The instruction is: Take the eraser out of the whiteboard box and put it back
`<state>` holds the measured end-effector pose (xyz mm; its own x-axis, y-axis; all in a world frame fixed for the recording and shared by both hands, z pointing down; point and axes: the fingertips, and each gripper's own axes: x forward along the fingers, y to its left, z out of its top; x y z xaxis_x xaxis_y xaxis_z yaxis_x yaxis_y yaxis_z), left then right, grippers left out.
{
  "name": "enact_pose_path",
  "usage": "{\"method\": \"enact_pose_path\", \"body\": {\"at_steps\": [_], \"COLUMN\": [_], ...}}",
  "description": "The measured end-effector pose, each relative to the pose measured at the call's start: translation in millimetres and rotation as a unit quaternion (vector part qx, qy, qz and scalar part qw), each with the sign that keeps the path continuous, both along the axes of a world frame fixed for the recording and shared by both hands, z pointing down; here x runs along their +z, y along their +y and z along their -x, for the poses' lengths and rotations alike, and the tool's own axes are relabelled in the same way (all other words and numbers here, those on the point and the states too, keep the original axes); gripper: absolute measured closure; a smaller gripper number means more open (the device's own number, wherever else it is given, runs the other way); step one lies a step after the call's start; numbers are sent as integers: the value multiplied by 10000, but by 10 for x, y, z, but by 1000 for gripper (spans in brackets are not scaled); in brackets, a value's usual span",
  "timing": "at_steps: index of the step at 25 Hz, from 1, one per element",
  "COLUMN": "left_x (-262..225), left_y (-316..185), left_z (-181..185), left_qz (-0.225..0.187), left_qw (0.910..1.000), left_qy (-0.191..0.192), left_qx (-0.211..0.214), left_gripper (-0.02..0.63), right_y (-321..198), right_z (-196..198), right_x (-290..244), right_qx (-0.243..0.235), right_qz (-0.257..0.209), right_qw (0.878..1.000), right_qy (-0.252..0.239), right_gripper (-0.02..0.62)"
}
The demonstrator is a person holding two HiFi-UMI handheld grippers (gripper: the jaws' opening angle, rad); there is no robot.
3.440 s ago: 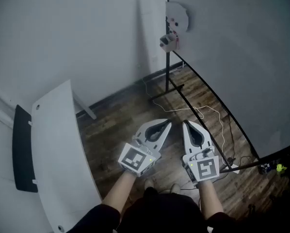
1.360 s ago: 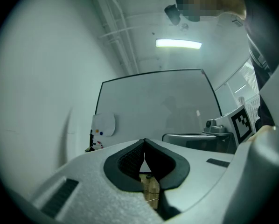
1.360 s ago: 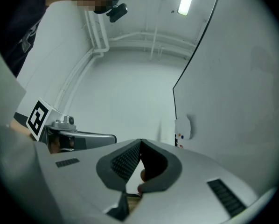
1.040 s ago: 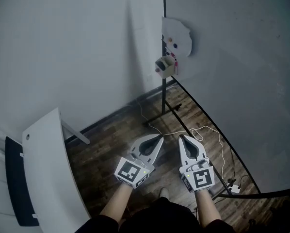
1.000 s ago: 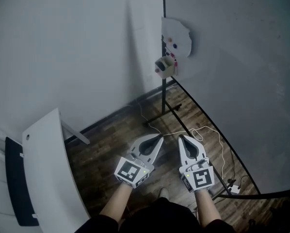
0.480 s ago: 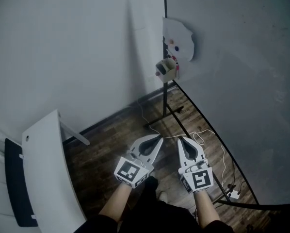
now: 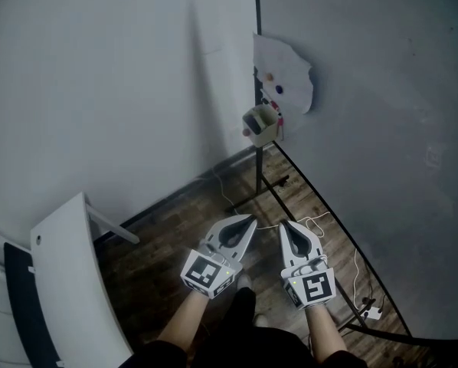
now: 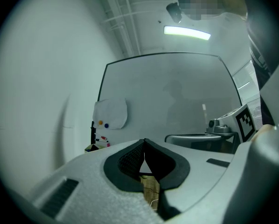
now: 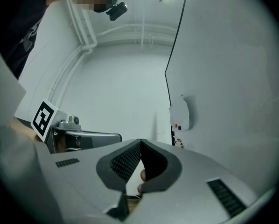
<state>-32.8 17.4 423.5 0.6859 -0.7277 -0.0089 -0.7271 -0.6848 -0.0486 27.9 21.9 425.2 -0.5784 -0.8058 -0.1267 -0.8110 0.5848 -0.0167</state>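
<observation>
- Left gripper (image 7: pixel 250 220): jaws together, nothing held; well below the whiteboard box (image 7: pixel 261 123).
- Right gripper (image 7: pixel 283 226): jaws together, empty; likewise well below the box.
- Eraser (image 7: pixel 256 119): apparently the pale block inside the box, which hangs at the whiteboard's (image 7: pixel 382 129) left edge.
- Risk: if you arrive with jaws closed, you may knock the box; the loose cable (image 7: pixel 315 222) on the floor beneath it could snag your feet.

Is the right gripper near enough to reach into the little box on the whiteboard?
Probably not yet. The small pale box hangs on the grey whiteboard's edge, well ahead of the shut right gripper. Nothing stands between them.
</observation>
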Motion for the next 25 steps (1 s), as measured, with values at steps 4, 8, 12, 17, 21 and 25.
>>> {"method": "enact_pose_path", "body": {"at_steps": [4, 8, 12, 17, 21, 25], "left_x": [22, 59, 119, 123, 113, 100], "left_y": [-285, -512, -724, -981, -1238, -1489], "left_z": [88, 181, 253, 306, 325, 315], "left_qz": [43, 116, 181, 269, 267, 246], "left_qw": [10000, 9999, 9997, 9990, 9984, 9980], "left_qy": [13, 48, 71, 112, 141, 144], "left_qx": [52, 80, 158, 344, 482, 564], "left_gripper": [600, 600, 600, 600, 600, 600], "right_y": [-283, -495, -688, -933, -1163, -1395], "right_z": [77, 163, 238, 318, 329, 307], "right_x": [17, 8, 22, -14, -74, -28], "right_qx": [75, 101, 174, 400, 563, 654], "right_qz": [54, 96, 108, 173, 89, 128], "right_qw": [10000, 9999, 9998, 9990, 9984, 9977], "right_qy": [-9, -4, -24, 102, 17, 110], "right_gripper": [592, 592, 592, 592, 592, 592]}}
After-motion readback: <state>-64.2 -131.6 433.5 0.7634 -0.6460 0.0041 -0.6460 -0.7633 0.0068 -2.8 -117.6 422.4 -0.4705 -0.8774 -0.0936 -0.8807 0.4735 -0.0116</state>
